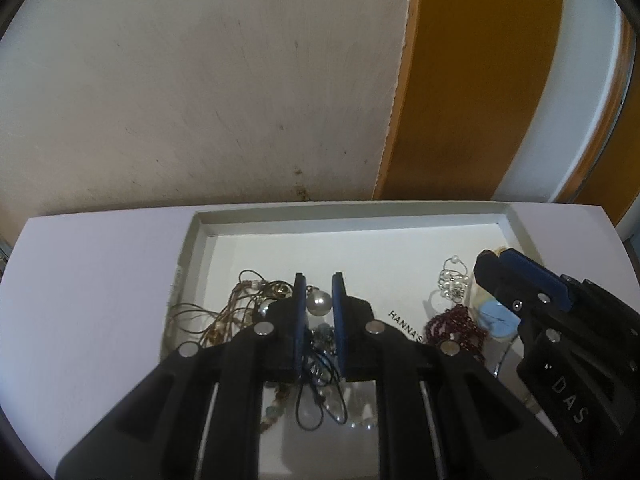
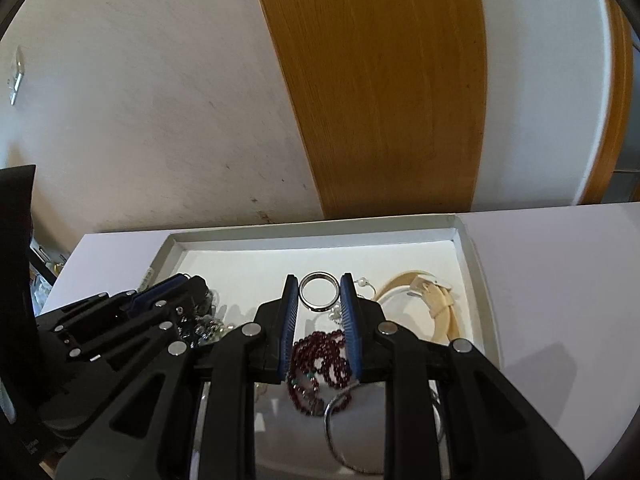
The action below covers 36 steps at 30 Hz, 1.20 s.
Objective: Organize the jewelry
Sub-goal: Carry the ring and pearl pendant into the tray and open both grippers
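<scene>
A shallow white tray (image 1: 200,236) on a white table holds the jewelry. My left gripper (image 1: 319,280) hovers over it with its jaws narrowly apart around a large grey pearl (image 1: 319,303); I cannot tell if they touch it. Brown cord necklaces (image 1: 240,308) and dark cords (image 1: 320,384) lie beneath. My right gripper (image 2: 319,280) frames a silver ring (image 2: 319,291), jaws apart. Dark red beads (image 2: 324,356) lie between its fingers, also in the left view (image 1: 456,326). My right gripper shows in the left view (image 1: 494,264), my left in the right view (image 2: 188,280).
A beige strap watch (image 2: 432,300) lies at the tray's right (image 2: 476,280). A pearl cluster ring (image 1: 454,282) and a light blue piece (image 1: 496,320) sit by the right gripper. A silver bangle (image 2: 336,432) lies near. A wall and wooden door stand behind.
</scene>
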Each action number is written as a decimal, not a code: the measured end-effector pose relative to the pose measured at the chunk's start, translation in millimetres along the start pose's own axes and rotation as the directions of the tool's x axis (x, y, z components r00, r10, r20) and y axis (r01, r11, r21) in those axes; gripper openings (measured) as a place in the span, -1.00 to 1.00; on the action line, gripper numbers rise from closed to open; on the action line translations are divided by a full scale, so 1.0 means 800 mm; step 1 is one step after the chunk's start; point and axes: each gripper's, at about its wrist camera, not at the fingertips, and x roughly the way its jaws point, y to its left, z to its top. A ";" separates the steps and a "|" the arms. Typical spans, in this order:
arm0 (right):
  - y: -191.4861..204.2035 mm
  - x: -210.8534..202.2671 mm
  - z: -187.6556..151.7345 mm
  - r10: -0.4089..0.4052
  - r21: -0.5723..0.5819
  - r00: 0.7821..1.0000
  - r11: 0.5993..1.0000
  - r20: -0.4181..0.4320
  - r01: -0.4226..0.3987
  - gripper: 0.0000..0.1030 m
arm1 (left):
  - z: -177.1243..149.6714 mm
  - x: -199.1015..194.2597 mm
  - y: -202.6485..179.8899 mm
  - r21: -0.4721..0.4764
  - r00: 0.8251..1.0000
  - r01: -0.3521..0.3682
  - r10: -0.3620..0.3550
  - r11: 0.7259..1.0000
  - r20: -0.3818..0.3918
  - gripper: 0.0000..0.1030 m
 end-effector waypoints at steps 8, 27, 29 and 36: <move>-0.002 0.012 0.004 -0.021 -0.004 1.000 1.000 -0.013 0.021 -0.56 | 0.004 0.016 0.001 -0.017 1.000 -0.018 0.018 1.000 -0.019 -0.74; -0.009 -0.033 -0.008 -0.053 -0.001 0.999 0.999 0.006 0.053 0.26 | -0.008 -0.029 0.021 -0.037 0.998 -0.050 0.051 0.998 0.029 0.42; -0.007 -0.047 -0.016 -0.060 -0.008 0.998 0.998 0.015 0.061 0.32 | -0.019 -0.046 0.025 -0.030 0.997 -0.064 0.065 0.998 0.044 0.46; 0.001 -0.093 -0.046 -0.064 -0.027 0.997 0.998 0.033 0.064 0.66 | -0.062 -0.091 0.037 -0.035 0.996 -0.072 0.074 0.997 0.053 0.68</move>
